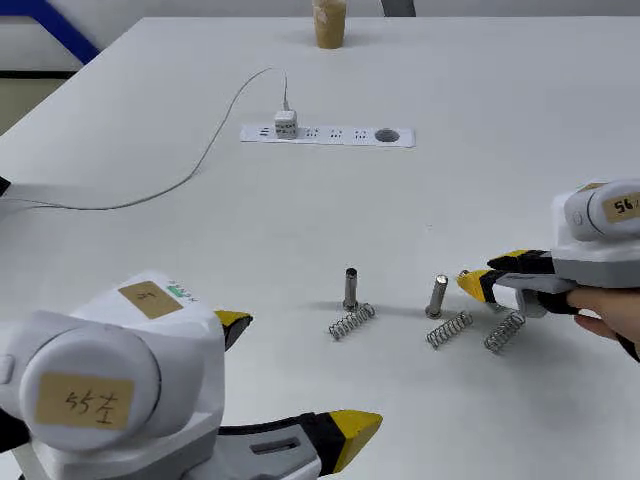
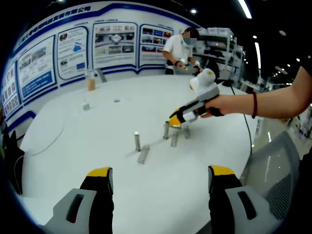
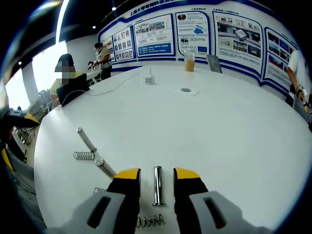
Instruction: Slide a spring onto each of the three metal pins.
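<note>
1. On the white table (image 1: 150,230), three metal pins are standing upright in a row. A spring is lying flat by each pin's foot, and none is sitting on a pin yet.
2. First pin (image 1: 351,288) is standing at the left end of the row, with first spring (image 1: 351,321) lying slanted just beside its base.
3. Second pin (image 1: 437,296) is standing in the middle, leaning slightly. Second spring (image 1: 449,329) is lying near its base.
4. Right gripper (image 3: 157,176) is straddling third pin (image 3: 157,185). Its jaws are sitting narrowly apart, and a sliver of table is showing on each side of the pin, so it is not clamping.
5. Third spring (image 1: 504,332) is lying just under the right gripper.
6. Left gripper (image 2: 161,171) is being held at the near side, well apart from the pins, with its jaws spread wide and gripping nothing.
7. Farther back, a power strip (image 1: 327,135) is carrying a white plug (image 1: 286,123) with a cable (image 1: 200,160) trailing left. A cup (image 1: 329,22) is standing near the far edge.
</note>
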A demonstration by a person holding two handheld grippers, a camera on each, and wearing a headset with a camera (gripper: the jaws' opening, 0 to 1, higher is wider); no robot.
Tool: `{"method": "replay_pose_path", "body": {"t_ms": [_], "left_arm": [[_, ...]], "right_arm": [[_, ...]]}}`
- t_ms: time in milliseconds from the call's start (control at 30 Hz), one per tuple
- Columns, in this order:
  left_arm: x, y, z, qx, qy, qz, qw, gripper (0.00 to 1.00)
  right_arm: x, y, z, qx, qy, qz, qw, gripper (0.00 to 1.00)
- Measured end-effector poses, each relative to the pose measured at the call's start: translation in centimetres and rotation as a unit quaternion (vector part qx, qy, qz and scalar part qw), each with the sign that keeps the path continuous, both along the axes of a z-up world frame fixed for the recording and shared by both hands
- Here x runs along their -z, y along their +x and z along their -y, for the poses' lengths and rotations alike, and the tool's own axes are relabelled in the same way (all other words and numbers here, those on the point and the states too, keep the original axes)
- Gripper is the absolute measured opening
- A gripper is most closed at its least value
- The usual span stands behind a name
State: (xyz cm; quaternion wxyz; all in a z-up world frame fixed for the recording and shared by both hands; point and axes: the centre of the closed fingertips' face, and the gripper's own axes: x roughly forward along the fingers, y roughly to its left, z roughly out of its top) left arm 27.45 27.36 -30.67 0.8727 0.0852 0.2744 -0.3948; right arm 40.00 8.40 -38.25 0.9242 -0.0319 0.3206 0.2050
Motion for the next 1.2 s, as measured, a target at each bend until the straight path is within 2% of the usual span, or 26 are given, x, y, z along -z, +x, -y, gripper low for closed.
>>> {"method": "replay_pose_path", "body": {"t_ms": [300, 567, 700, 967, 1200], "left_arm": [[0.2, 0.0, -0.1, 0.000, 0.002, -0.003, 1.0000, 0.81], [0.2, 0.1, -0.1, 0.001, -0.001, -0.005, 1.0000, 0.79], [0.1, 0.0, -0.1, 0.000, -0.005, -0.004, 1.0000, 0.78], [0.2, -0.2, -0.1, 0.002, -0.006, -0.005, 1.0000, 0.77], [0.1, -0.1, -0.3, 0.000, -0.005, -0.005, 1.0000, 0.76]], "right_arm": [[0.9, 0.3, 0.0, 0.007, 0.008, -0.011, 0.9999, 0.20], [1.2, 0.6, -0.6, -0.006, -0.006, -0.006, 0.9999, 0.16], [1.3, 0.7, -0.8, -0.013, -0.022, -0.007, 0.9996, 0.14], [1.6, 0.8, -0.7, -0.013, -0.032, -0.007, 0.9994, 0.09], [1.6, 0.8, -0.6, 0.000, -0.027, -0.012, 0.9995, 0.09]]}}
